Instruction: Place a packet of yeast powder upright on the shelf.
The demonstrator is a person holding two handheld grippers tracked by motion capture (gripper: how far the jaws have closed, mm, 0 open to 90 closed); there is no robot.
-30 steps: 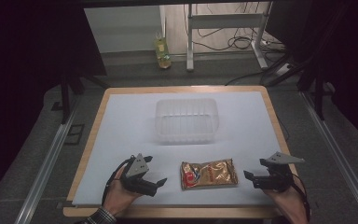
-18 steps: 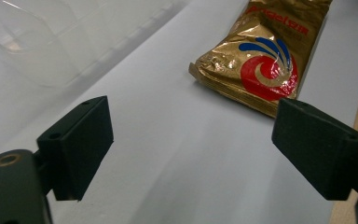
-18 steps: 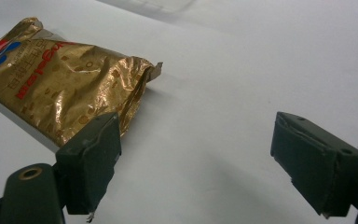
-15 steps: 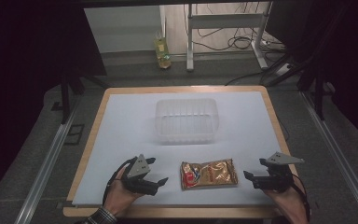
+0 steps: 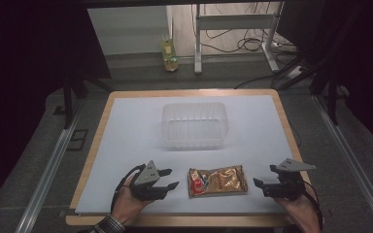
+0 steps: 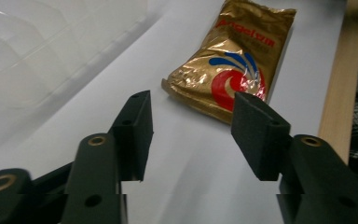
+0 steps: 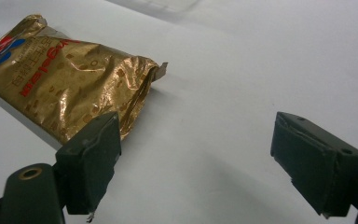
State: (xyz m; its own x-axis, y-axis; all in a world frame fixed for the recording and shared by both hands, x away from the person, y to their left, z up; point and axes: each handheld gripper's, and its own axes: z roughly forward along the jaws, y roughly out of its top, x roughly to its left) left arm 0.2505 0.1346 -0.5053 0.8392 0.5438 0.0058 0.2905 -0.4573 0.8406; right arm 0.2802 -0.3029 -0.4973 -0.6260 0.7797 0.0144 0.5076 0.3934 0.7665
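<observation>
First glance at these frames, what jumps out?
The shiny gold snack packet lies flat near the front edge of the white table, between the left gripper and the right gripper. Both sets of jaws are open with nothing between them; the left one's have just been closing. Behind the packet stands an empty clear plastic tub.

container (image 6: pixel 37 51) cut off at my 10 o'clock, blurred | pouch (image 7: pixel 60 79) clipped at 9 o'clock | pouch lettering unreadable

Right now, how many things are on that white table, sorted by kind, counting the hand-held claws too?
Gold snack packet: 1
Clear plastic tub: 1
Hand-held grippers: 2, left gripper and right gripper, both open, holding nothing
Total: 4
</observation>
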